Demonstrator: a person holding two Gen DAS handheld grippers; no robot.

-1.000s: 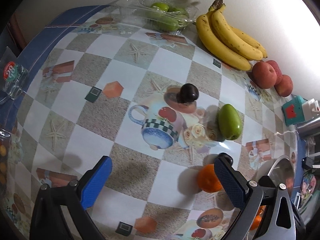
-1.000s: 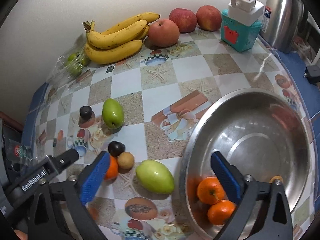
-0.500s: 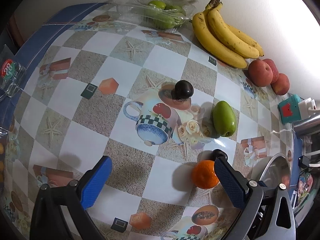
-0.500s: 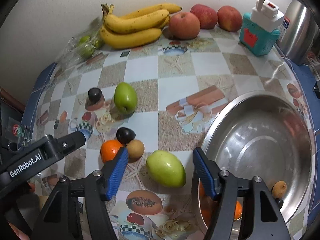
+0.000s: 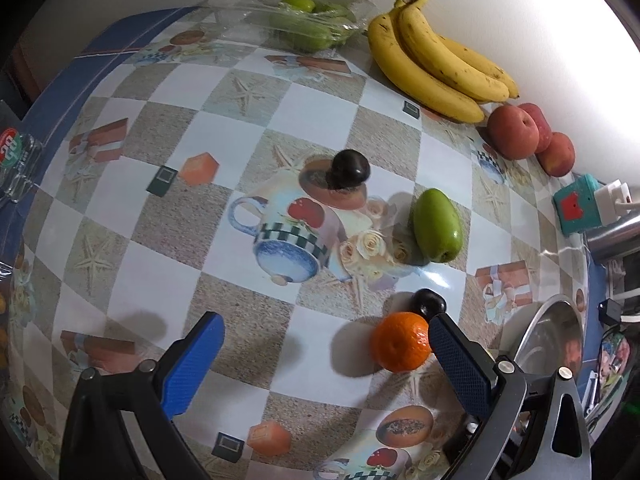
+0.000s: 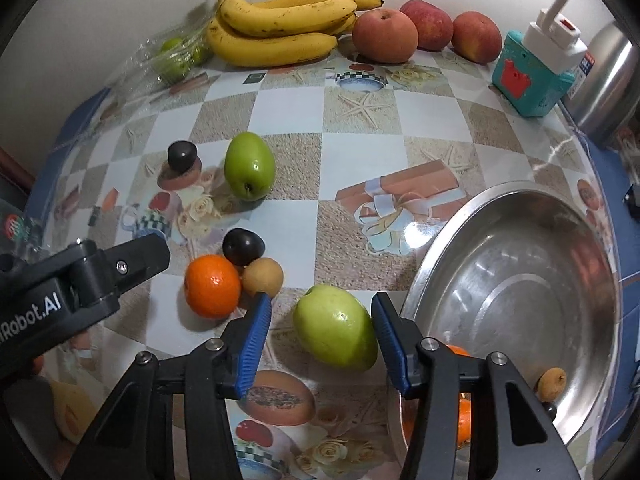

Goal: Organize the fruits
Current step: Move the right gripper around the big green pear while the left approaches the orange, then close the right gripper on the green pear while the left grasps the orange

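My right gripper [image 6: 320, 330] is open, its blue pads on either side of a pale green mango-like fruit [image 6: 335, 328] lying beside the steel bowl [image 6: 516, 300]. The bowl holds tangerines [image 6: 460, 416] and a small brown fruit [image 6: 551, 381]. Left of the mango lie a tangerine [image 6: 212, 291], a small tan fruit [image 6: 263, 277] and a dark plum [image 6: 243, 246]. My left gripper [image 5: 324, 354] is open above the cloth, its right pad next to the tangerine [image 5: 400, 341]. A second green fruit [image 5: 437, 225] and another dark plum [image 5: 350, 169] lie farther out.
Bananas [image 6: 280, 24] and three red apples [image 6: 384, 36] line the back wall, with bagged green fruit [image 6: 176, 60] at the left. A teal box with a white plug [image 6: 536, 72] and a steel kettle [image 6: 608, 84] stand at the right. A glass [image 5: 16, 160] stands at the left edge.
My right gripper has moved left, out of the bowl, and has narrowed around the pale green fruit. My left gripper has drifted so the tangerine sits closer to its right pad.
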